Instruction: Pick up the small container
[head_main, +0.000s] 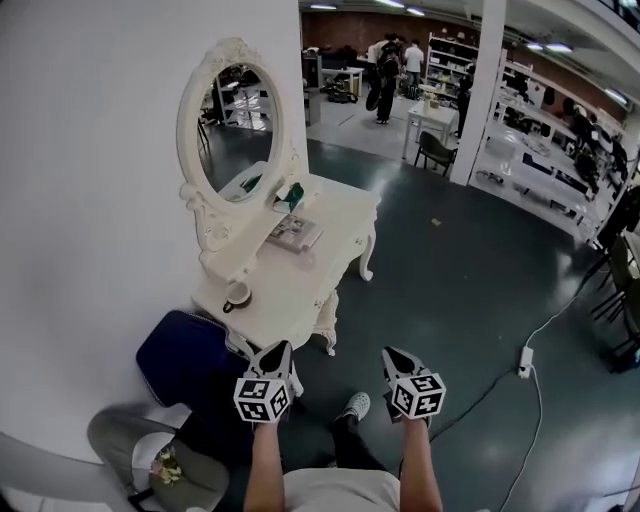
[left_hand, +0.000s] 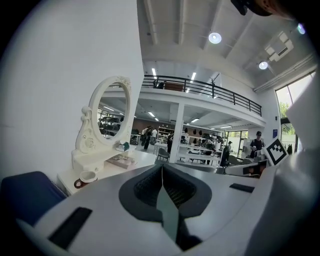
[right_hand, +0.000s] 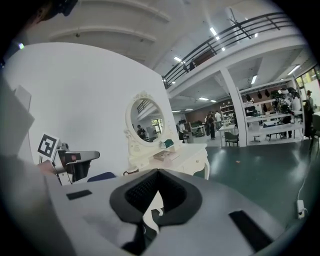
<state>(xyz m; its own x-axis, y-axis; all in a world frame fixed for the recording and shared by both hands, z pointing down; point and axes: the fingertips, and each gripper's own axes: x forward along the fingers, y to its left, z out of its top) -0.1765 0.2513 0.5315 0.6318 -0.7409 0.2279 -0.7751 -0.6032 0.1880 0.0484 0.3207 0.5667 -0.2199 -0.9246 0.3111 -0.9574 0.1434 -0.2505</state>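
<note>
The small container, a white cup with a brown side, stands near the front corner of a white dressing table. It also shows in the left gripper view and the right gripper view. My left gripper is held in the air short of the table's near end, its jaws shut with nothing between them. My right gripper hovers over the dark floor to the right of the table, its tips together and empty.
An oval mirror rises at the table's back, with a magazine and a green object in front of it. A blue stool sits beside the table. A power strip with cable lies on the floor.
</note>
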